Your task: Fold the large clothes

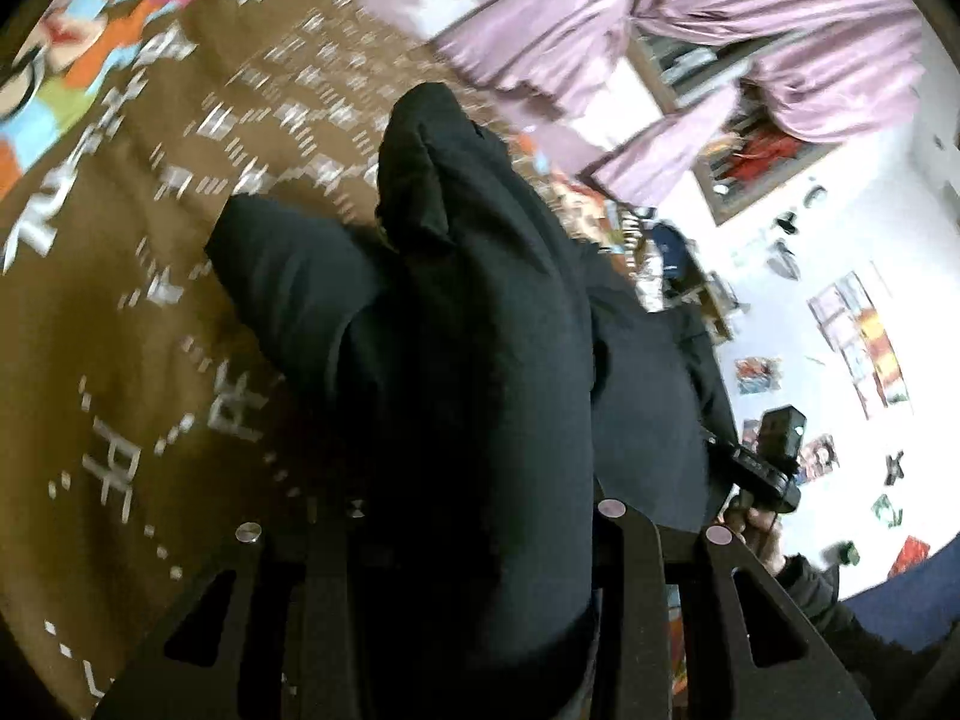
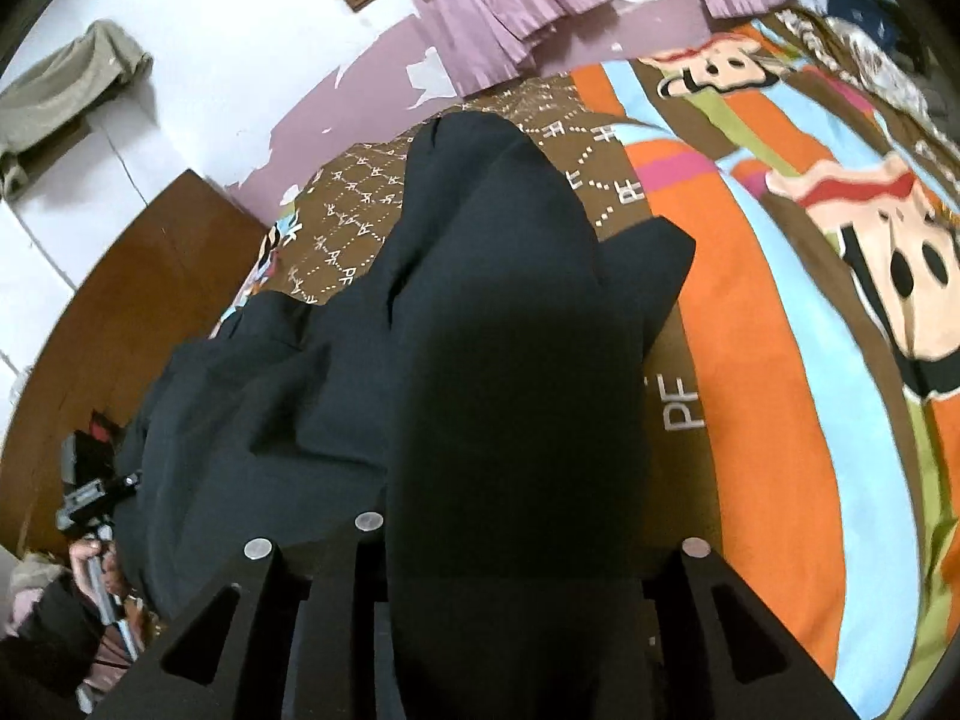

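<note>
1. Left wrist view: the left gripper (image 1: 474,546) was closed on a thick bunch of the dark garment (image 1: 480,330), jaws part open around it. The cloth hung over the brown patterned bedspread (image 1: 120,300).
2. Right wrist view: the right gripper (image 2: 516,546) clamped another bunch of the dark garment (image 2: 510,330) likewise, near the orange cartoon print to the right.
3. Risk: bulky folds could slip from either grip, causing an uneven fold.
</note>
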A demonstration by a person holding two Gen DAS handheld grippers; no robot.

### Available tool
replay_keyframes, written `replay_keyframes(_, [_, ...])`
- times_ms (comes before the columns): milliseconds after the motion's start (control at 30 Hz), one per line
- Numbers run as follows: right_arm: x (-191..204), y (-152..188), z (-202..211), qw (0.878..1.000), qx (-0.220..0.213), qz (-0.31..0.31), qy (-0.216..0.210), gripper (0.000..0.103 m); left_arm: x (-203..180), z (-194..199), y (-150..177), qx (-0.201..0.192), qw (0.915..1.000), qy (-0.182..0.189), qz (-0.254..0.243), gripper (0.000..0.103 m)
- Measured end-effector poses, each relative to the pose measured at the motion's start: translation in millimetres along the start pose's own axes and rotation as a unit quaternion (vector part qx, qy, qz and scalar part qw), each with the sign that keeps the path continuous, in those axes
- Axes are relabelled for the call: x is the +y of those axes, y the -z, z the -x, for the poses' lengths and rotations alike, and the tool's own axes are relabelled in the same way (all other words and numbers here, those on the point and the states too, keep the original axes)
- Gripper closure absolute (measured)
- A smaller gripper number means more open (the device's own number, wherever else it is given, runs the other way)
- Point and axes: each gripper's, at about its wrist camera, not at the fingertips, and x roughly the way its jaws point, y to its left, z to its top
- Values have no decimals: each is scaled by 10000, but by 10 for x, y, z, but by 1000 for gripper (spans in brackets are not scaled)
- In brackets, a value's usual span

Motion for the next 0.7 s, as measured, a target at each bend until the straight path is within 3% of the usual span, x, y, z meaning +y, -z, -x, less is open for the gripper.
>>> replay_keyframes(67, [-27, -7, -3, 10000, 61, -36, 10, 71, 142, 13, -5, -33, 9996, 114, 270, 72])
replay_keyframes(133, [-29, -4, -9, 9999, 91, -38, 77, 64, 167, 15, -17, -4, 9997, 22, 237, 69])
replay_keyframes(267, [7, 31, -7, 9992, 157, -121, 336, 28, 100, -14, -45, 81, 9988, -436, 193, 55])
replay_keyframes(433, [80, 55, 36, 9928, 163, -31, 1185, 7, 61, 15, -5, 219, 9939, -979, 464, 37])
replay_keyframes(500, [112, 68, 87, 9905, 114, 55, 1373, 5, 25, 62, -1, 224, 9895, -1326, 523, 25])
replay_keyframes(567, [171, 89, 164, 9872, 61, 186, 1585, 1, -35, 139, 4, 131, 9845, -1684, 466, 20])
replay_keyframes(633, [239, 118, 228, 9847, 4, 314, 1715, 0, -122, 211, 47, -37, 9816, -1874, 366, 20])
replay_keyframes(700, [313, 158, 306, 9836, -97, 395, 1757, 0, -213, 294, 109, -237, 9789, -2010, 289, 9])
